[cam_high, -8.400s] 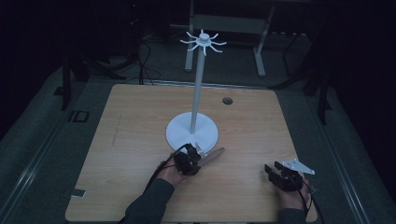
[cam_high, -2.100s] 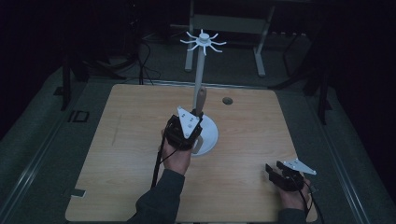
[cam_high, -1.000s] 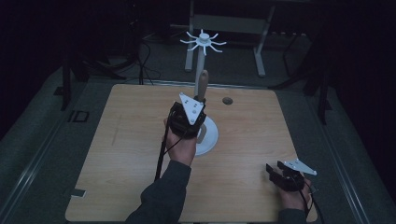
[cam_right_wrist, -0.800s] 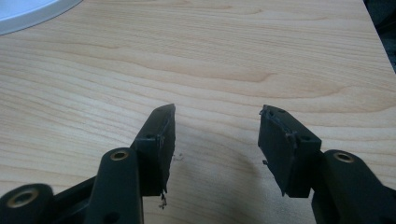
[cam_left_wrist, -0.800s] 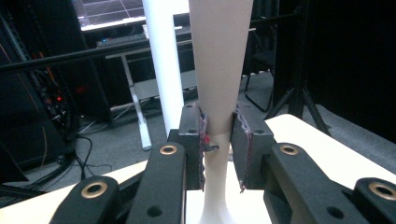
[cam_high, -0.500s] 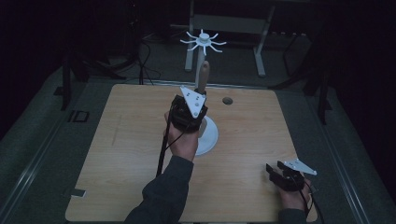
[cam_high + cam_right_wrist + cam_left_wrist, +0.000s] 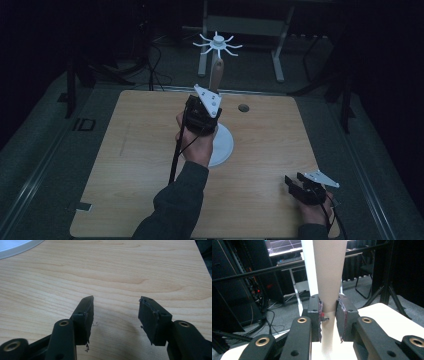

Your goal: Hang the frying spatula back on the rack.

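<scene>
A white rack stands mid-table on a round base (image 7: 224,144), with a ring of hooks (image 7: 218,44) at its top. Beside the rack's pole, my left gripper (image 7: 214,92) is raised off the table and shut on a beige tapered utensil (image 7: 217,74). That utensil points up toward the hooks. In the left gripper view the jaws of my left gripper (image 7: 329,305) clamp the utensil (image 7: 329,272) at its narrow part, and the white pole (image 7: 308,267) stands just behind it. My right gripper (image 7: 292,181) rests low at the table's front right. It (image 7: 116,307) is open over bare wood.
The wooden table (image 7: 125,150) has a small dark hole (image 7: 243,107) behind the rack's base. Dark floor, cables and stand legs surround the table. An edge of the white base (image 7: 15,246) shows at the top left of the right gripper view.
My left gripper has risen and moved away from me along the pole, carrying the utensil closer to the hooks. The right gripper has stayed put.
</scene>
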